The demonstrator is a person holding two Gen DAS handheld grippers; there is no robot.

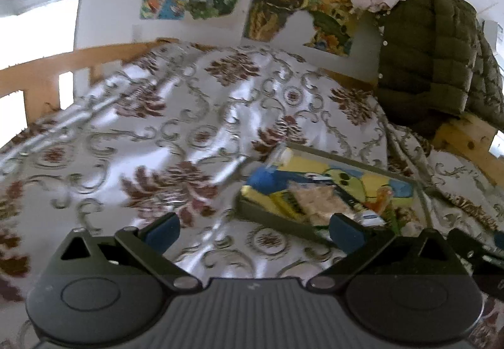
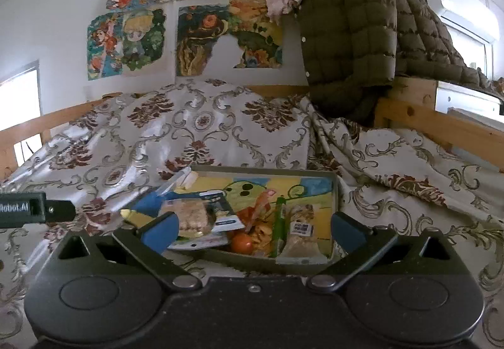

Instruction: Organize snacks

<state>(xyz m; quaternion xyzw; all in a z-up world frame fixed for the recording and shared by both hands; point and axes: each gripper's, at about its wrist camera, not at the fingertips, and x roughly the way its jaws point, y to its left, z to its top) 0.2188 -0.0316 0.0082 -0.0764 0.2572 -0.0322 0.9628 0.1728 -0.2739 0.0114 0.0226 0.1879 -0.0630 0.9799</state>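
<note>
A shallow grey tray (image 2: 261, 169) with a painted bottom lies on the patterned bedspread (image 2: 220, 128). Several snacks lie in it: a clear-wrapped cracker pack (image 2: 192, 216), a small orange fruit (image 2: 242, 243), a green stick pack (image 2: 278, 223), a barcode-labelled packet (image 2: 302, 227) and a blue packet (image 2: 151, 204). My right gripper (image 2: 253, 231) stands open just before the tray's near wall, holding nothing. My left gripper (image 1: 253, 229) is open and empty over the bedspread (image 1: 157, 128), with the tray (image 1: 346, 157) and its cracker pack (image 1: 318, 198) ahead to the right.
An olive quilted jacket (image 2: 352, 34) hangs over the wooden bed frame (image 2: 441, 125) at the right. Cartoon posters (image 2: 132, 40) cover the wall behind. Part of the left gripper's body (image 2: 31, 210) shows at the left edge of the right wrist view.
</note>
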